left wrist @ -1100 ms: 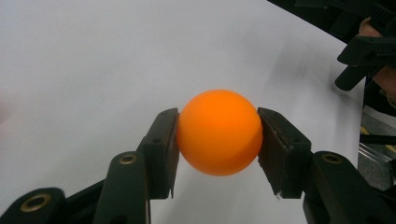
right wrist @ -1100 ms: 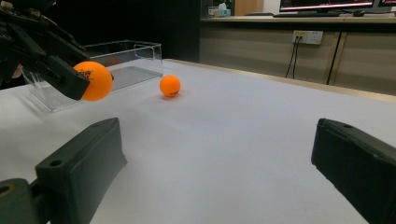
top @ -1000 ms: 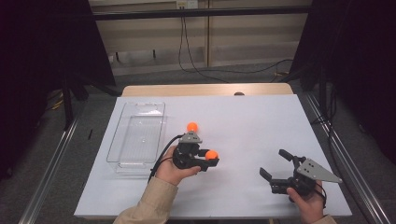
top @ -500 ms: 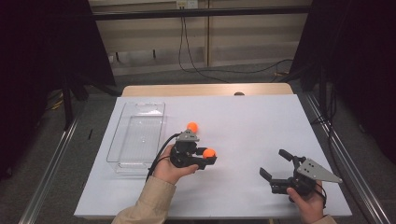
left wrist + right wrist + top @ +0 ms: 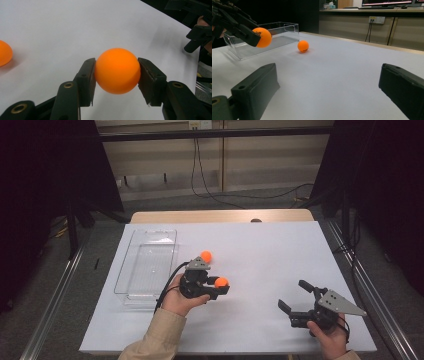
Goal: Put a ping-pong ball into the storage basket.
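Left gripper view: left gripper pinches orange ball across its widest part. Likely light, smooth, slippery; gentle squeeze. Right gripper wide, near table's right edge.

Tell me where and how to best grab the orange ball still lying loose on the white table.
Take the loose ball across its widest middle, one jaw on each side, coming down from above or from the open table side. It is round, so any pair of opposite sides serves, but off-centre pads would probably squeeze it out. It lies apart from the clear tray; the right gripper is open.
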